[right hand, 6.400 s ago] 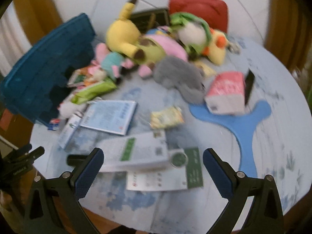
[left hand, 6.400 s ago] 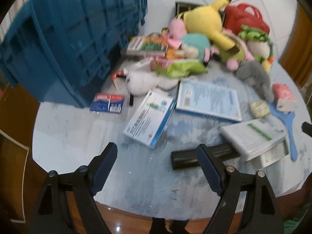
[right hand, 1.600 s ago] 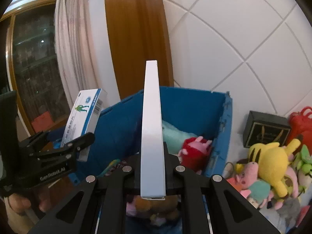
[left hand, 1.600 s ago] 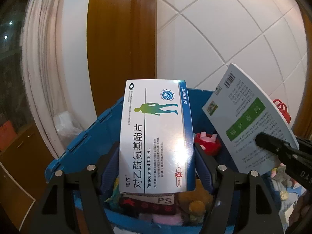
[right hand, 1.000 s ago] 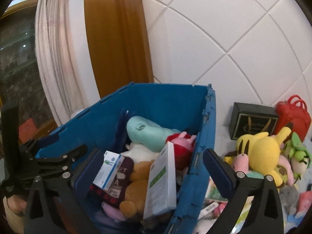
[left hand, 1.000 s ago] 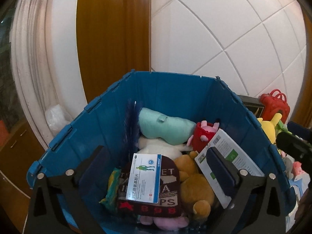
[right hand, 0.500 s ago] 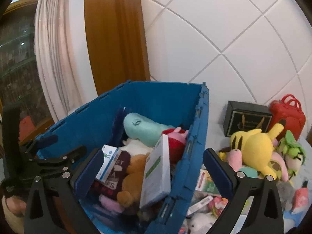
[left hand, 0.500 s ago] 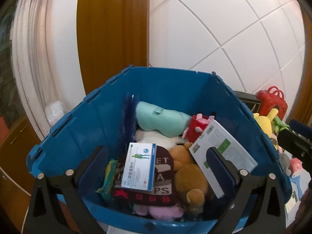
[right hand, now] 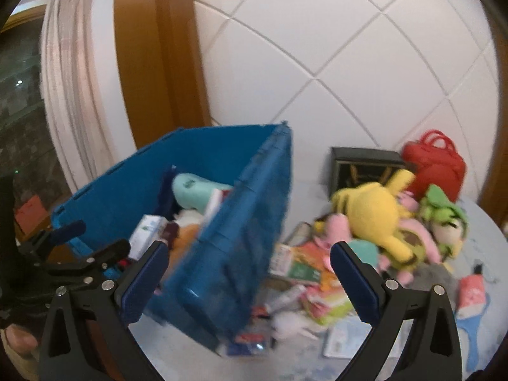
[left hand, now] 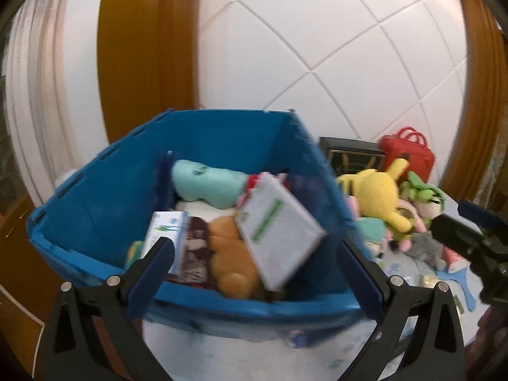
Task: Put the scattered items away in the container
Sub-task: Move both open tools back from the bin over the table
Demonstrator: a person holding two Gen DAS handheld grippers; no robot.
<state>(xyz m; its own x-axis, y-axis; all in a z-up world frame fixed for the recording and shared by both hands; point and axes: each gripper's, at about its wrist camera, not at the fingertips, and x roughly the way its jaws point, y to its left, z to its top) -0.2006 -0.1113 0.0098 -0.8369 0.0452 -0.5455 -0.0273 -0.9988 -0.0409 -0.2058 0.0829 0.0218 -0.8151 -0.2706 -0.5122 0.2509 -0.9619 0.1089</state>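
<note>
- Blue plastic fills most of the left camera's view: the crate [left hand: 104, 197] sits straight ahead of the left gripper [left hand: 254, 273], whose jaws stand wide apart with nothing between them.
- Just beyond the left pad, a white medicine box [left hand: 166, 231] leans inside the crate, beside a brown plush [left hand: 228, 254].
- Between the jaws and a little further in, a white and green booklet [left hand: 279, 231] rests tilted against the crate's right wall, with a mint plush [left hand: 206, 184] behind it.
- Past the right pad, outside the crate, a yellow plush [left hand: 376, 195] lies on the table in front of a red bag [left hand: 408, 152].
- The right gripper [right hand: 249, 281] is likewise spread wide and empty; the crate's ribbed side wall [right hand: 241, 254] stands between its pads, nearer the left one.
- Beyond its right pad a heap of packets [right hand: 301, 266] lies scattered on the pale table [right hand: 203, 355], near a green plush [right hand: 444, 216].
- Far right of that pad, a blue paddle [right hand: 476, 327] lies flat.
</note>
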